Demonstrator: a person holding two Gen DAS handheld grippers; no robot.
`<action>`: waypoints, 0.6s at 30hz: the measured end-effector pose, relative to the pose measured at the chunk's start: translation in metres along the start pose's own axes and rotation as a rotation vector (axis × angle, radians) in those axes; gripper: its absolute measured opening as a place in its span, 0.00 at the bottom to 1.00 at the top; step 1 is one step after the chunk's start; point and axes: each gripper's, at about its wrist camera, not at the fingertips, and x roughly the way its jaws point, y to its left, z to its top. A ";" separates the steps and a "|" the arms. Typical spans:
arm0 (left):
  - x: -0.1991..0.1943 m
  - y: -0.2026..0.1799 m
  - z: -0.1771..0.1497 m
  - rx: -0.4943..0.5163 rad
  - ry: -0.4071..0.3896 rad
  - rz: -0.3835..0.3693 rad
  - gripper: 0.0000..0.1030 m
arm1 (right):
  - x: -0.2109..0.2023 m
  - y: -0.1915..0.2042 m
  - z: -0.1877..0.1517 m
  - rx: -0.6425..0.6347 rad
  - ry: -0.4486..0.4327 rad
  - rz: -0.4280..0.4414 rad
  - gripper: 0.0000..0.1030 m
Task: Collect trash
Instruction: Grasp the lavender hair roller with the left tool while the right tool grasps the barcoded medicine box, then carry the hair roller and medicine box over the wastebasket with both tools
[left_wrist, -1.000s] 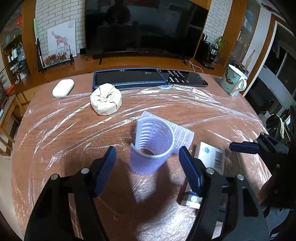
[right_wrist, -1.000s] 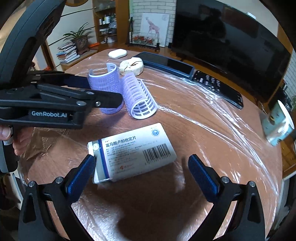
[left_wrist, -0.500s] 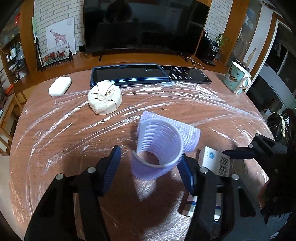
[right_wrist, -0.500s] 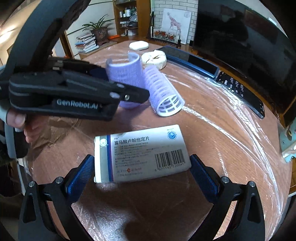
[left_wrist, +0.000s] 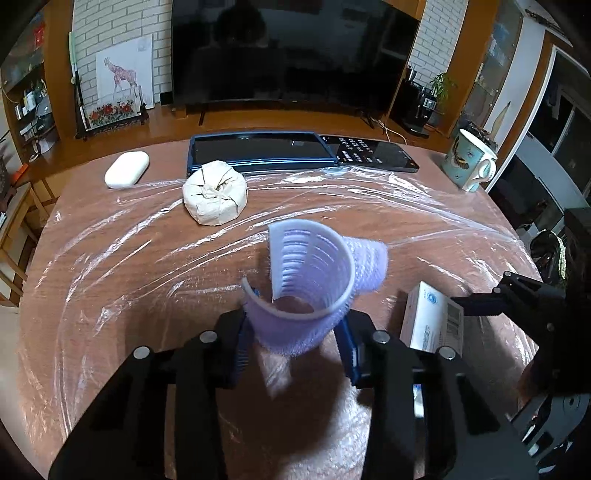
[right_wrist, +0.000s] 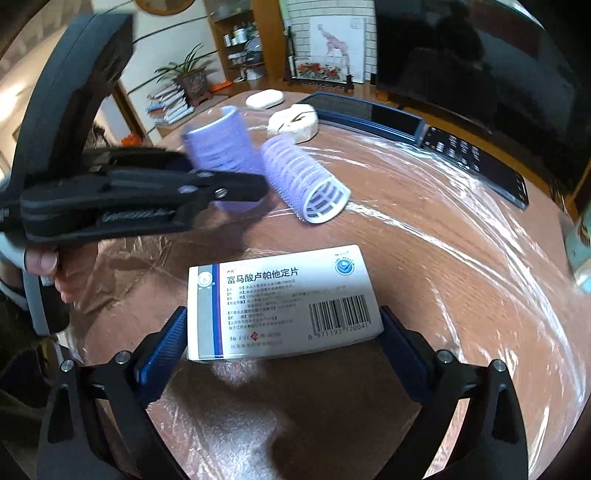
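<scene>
My left gripper (left_wrist: 295, 332): jaws clamped on purple hair roller (left_wrist: 306, 295), near tabletop edge. My right gripper (right_wrist: 282, 332): jaws pinching medicine box (right_wrist: 284, 301). Second roller (right_wrist: 306, 184) lies mid-tabletop. Step: picking up. Next, I reckon: lift both clear, no snagging plastic sheet (left_wrist: 110, 236).

The left wrist view looks forward and down along its fingers, close over the round brown plastic-covered table (left_wrist: 122, 280), facing the black television screen (left_wrist: 291, 48). The right wrist view sits low at the table's right side, facing left across it. Both views share the white printed medicine box (left_wrist: 432, 321) (right_wrist: 284, 299) and the lilac mesh hair roller (left_wrist: 306, 288) (right_wrist: 218, 147).
</scene>
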 end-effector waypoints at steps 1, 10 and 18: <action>-0.003 0.000 -0.001 -0.001 -0.003 -0.004 0.40 | -0.002 -0.001 -0.002 0.012 -0.003 0.006 0.93; -0.029 -0.003 -0.015 -0.021 -0.014 -0.081 0.40 | -0.020 0.003 -0.016 0.100 -0.029 0.035 0.93; -0.054 -0.004 -0.028 -0.024 -0.042 -0.106 0.40 | -0.038 0.004 -0.030 0.171 -0.067 0.011 0.93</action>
